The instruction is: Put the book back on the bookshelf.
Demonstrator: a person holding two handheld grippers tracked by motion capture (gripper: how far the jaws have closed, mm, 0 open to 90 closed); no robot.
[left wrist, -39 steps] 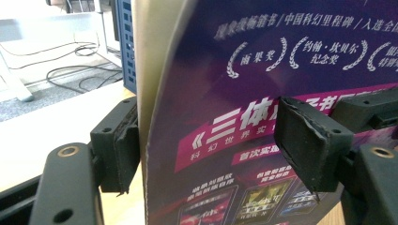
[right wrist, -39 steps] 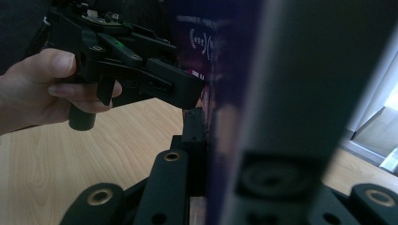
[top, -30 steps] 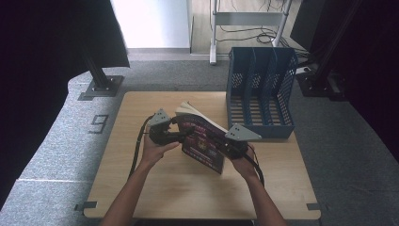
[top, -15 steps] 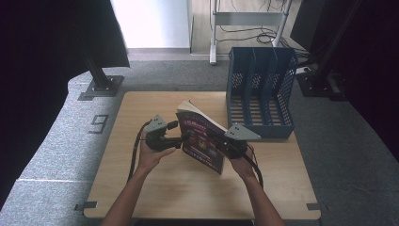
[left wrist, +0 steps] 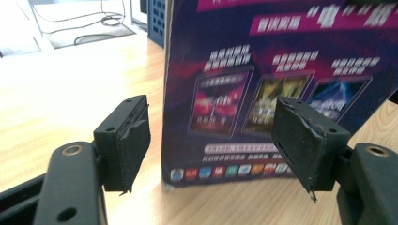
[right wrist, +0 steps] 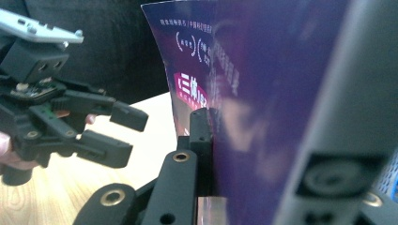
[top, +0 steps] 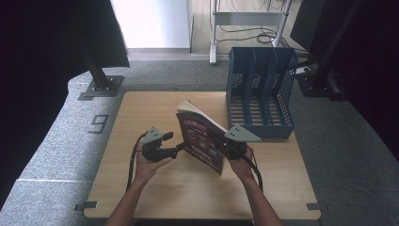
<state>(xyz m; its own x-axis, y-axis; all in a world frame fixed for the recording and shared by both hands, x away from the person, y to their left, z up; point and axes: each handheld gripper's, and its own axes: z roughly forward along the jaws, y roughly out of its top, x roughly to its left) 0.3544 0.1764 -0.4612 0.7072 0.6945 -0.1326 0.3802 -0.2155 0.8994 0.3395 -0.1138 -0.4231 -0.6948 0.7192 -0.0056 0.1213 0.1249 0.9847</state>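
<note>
Left gripper [top: 176,149] sits at about 9 o'clock of the book [top: 200,139], low over the desk [top: 155,108], held in the person's left hand [top: 149,167]. Its jaws stand released, nothing between the pads; in the left gripper view the two black pads [left wrist: 133,140] frame the book's purple cover [left wrist: 263,70] from a short way off, not touching it.

Book: stands on its lower edge near the desk's centre, tilted, cover facing the left gripper, pale page block visible along the top edge toward 12 o'clock. Lower corner rests on the wood in the left gripper view.

Right gripper [top: 225,143] at the book's 3 o'clock edge, jaws clenched on the book. In the right gripper view one jaw lies flat against the cover [right wrist: 244,93], and the left gripper [right wrist: 115,133] shows farther off at 9 o'clock with its jaws apart.

Blue file rack [top: 261,89] stands at 1 o'clock of the book, on the desk's far right corner, near the right gripper but apart from it.
</note>
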